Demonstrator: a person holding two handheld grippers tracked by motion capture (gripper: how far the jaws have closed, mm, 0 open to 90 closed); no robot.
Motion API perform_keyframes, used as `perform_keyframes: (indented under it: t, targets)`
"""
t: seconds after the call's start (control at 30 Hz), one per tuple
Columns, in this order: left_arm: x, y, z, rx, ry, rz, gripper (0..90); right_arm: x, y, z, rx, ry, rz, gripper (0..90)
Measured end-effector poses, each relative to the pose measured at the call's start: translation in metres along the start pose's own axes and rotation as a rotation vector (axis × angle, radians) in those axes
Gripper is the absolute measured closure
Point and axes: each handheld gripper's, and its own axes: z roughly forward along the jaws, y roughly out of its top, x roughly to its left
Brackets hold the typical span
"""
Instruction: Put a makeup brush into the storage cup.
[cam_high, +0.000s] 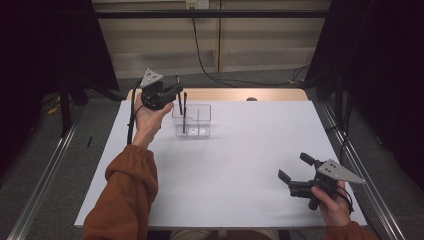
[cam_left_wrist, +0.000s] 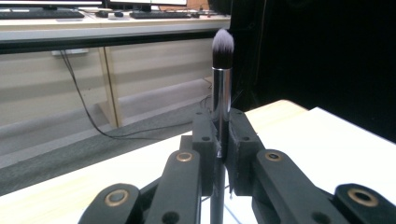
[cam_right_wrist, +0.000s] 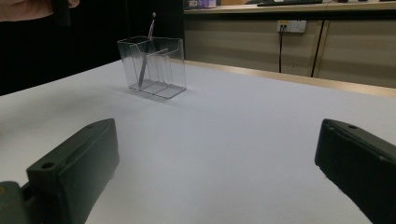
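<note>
Left gripper (cam_high: 176, 91): clamped on brush (cam_left_wrist: 221, 79), upright, above organizer (cam_high: 192, 121).
Right gripper (cam_high: 296, 173): jaws wide apart, nothing between, near table (cam_high: 240, 165) edge.

We note the following colours. The table (cam_high: 240, 165) has a plain white top with a pale wood strip along its far edge. The organiser (cam_high: 192, 120) is clear and colourless. The brush (cam_left_wrist: 221, 88) has a shiny silver ferrule, a black handle and dark bristles fading to whitish tips. The left tongs (cam_high: 181, 96) and the right tongs (cam_high: 295, 167) are matt black, with brass-coloured rivets on the left pair and a grey plate on each. The sleeve (cam_high: 127, 195) is rust orange. The floor (cam_high: 60, 150) is grey.
</note>
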Motion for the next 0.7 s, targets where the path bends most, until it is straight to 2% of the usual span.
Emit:
perform_keyframes:
  t: [0.13,0.43,0.7]
  targets:
    - [0.005,-0.007,0.002,0.016,0.007,-0.011,83.9,0.000,0.000,-0.001,0.000,0.000,0.001,0.0]
    - [0.005,-0.019,0.003,0.028,0.014,-0.028,83.9,0.001,0.000,0.000,0.000,0.006,-0.002,0.0]
    - [0.008,-0.025,0.005,0.051,0.017,-0.023,83.9,0.001,0.000,0.000,0.000,0.008,-0.004,0.0]
